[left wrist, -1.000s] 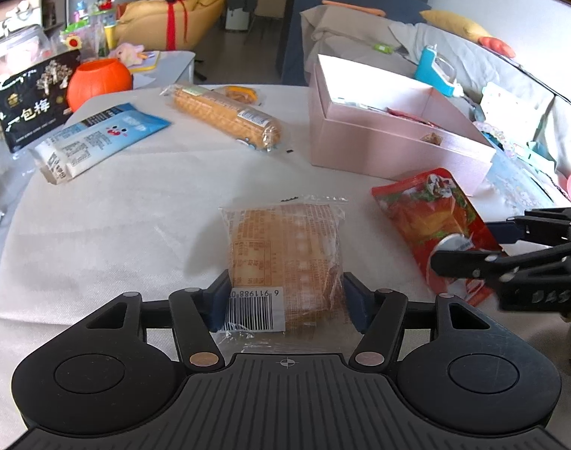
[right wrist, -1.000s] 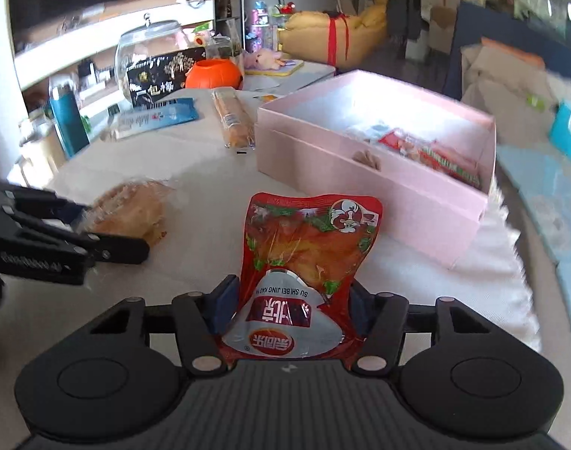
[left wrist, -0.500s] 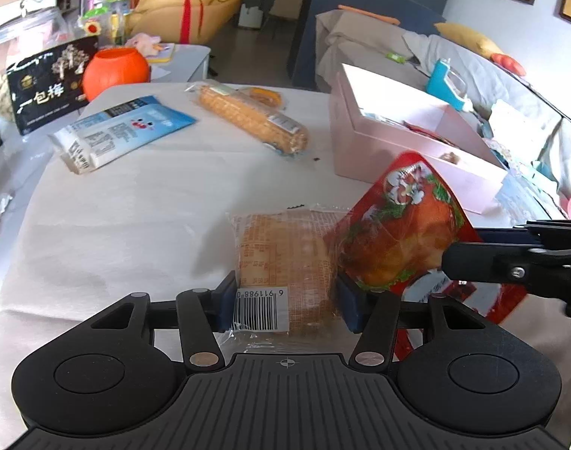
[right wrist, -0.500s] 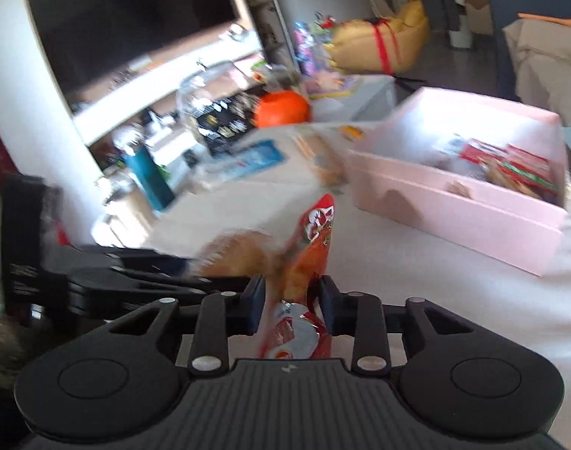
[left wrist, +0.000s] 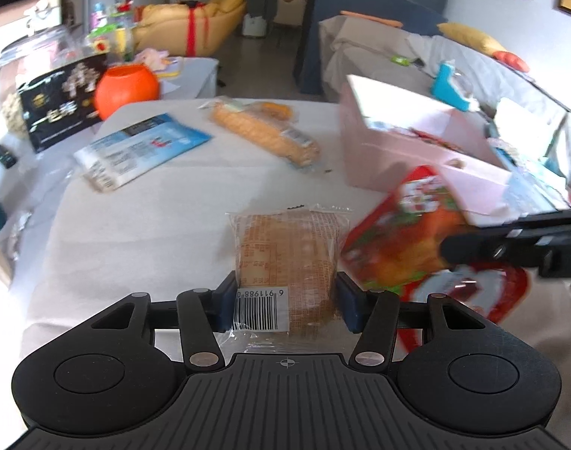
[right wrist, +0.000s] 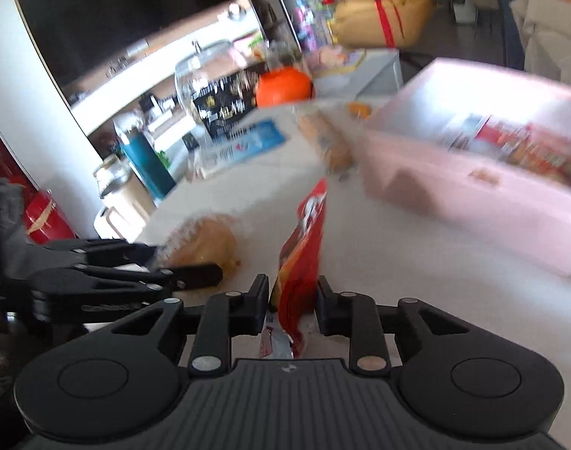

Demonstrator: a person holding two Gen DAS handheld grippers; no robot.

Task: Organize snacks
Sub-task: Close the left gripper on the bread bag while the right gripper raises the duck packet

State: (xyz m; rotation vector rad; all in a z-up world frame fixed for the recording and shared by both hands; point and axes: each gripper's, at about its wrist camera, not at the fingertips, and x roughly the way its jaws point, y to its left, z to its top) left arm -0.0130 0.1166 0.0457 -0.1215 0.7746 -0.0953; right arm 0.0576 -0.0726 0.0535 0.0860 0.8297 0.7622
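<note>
**A:** Start with the left wrist view. What has the left gripper (left wrist: 287,302) got?

**B:** It is clenched on the clear-wrapped wafer pack (left wrist: 288,258), blue pads pressed to both sides near the barcode end. The pack's long axis runs straight away from the claw, its far end pointing up the white tablecloth (left wrist: 165,225). Whether it is lifted or resting I cannot tell.

**A:** And the pink box (left wrist: 416,157)?

**B:** Far and to the right of that pack, open on top. The red snack pouch (left wrist: 405,240) sits between them on the right, blurred and raised, held by the right gripper (left wrist: 510,251) coming in from the right edge. Further off on the left lie a blue packet (left wrist: 143,150) and a long yellow biscuit roll (left wrist: 265,137).

**A:** Now the right wrist view.

**B:** The right gripper (right wrist: 292,305) grasps the red snack pouch (right wrist: 304,247) edge-on, so it stands upright between the fingers, long axis forward. The pink box (right wrist: 473,187) is ahead and right, very near, some packets already inside. The left gripper (right wrist: 135,277) and wafer pack (right wrist: 206,243) are to the left.

**A:** So which hand is nearer the box?

**B:** The right, I'd judge. Its pouch needs a short carry forward and right, over the near wall.
</note>
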